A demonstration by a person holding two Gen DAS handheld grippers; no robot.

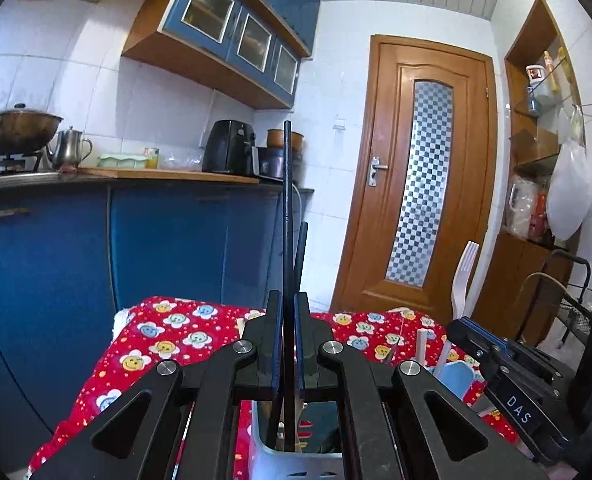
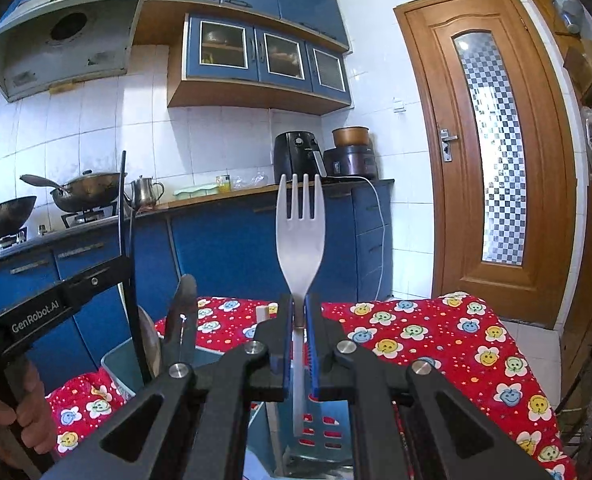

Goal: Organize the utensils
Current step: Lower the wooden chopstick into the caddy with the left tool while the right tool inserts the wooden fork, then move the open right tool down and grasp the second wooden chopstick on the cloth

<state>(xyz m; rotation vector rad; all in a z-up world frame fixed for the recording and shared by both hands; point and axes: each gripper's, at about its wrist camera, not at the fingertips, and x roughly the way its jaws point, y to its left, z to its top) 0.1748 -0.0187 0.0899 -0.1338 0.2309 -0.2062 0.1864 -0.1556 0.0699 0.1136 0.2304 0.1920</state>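
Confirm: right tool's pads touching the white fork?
Touching. In the right wrist view the right tool is shut on the white fork, both blue pads pressed against its neck, tines pointing up.

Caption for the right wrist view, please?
Right gripper holds a white fork upright, tines up, above a slotted holder on the red floral cloth.

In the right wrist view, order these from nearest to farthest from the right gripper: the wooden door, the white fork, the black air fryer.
1. White fork: clamped in the right gripper, tines up.
2. Black air fryer: on the counter behind, slightly left of the fork's tip.
3. Wooden door: far right, at the back wall.
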